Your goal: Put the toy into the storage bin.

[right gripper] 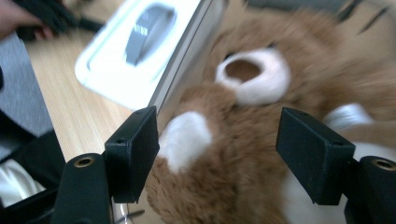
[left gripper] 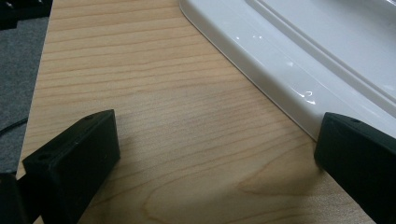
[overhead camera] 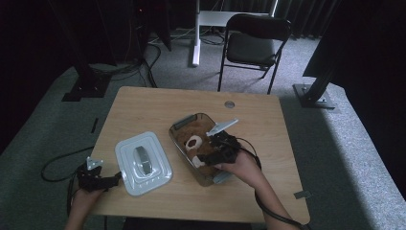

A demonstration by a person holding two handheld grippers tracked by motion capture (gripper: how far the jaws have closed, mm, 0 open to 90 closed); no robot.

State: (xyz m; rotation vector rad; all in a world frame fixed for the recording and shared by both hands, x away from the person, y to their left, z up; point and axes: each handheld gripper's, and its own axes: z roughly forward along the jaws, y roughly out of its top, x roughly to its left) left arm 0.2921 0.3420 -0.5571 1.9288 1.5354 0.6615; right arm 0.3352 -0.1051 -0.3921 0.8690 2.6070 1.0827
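- A brown plush bear (overhead camera: 201, 149) lies inside a clear rectangular container (overhead camera: 178, 125) near the middle of the wooden table (overhead camera: 158, 103); its pale muzzle faces up.
- The right gripper (overhead camera: 216, 152) hangs over the bear, held by the person's right hand (overhead camera: 238, 165) coming in from the lower right of the high view.
- In the right gripper view its jaws stand wide apart on either side of the bear's (right gripper: 243, 158) body, with a white paw patch just inside the left-hand jaw. The picture is blurred, so whether the pads press on the fur is hard to tell; they appear to be spread around it rather than clamped.
- The container's white lid (overhead camera: 142, 163), with a grey handle on top, lies flat on the table to the left of the container, just beside it.
- The left gripper (overhead camera: 103, 180) rests at the table's near left edge, close to the lid's corner, in the person's left hand (overhead camera: 82, 197).
- In the left gripper view its jaws are spread with bare wood between them; the lid's (left gripper: 299, 56) glossy rim runs past the right-hand jaw, nothing gripped.
- A black folding chair (overhead camera: 253, 45) stands on the grey carpet beyond the far side of the table.
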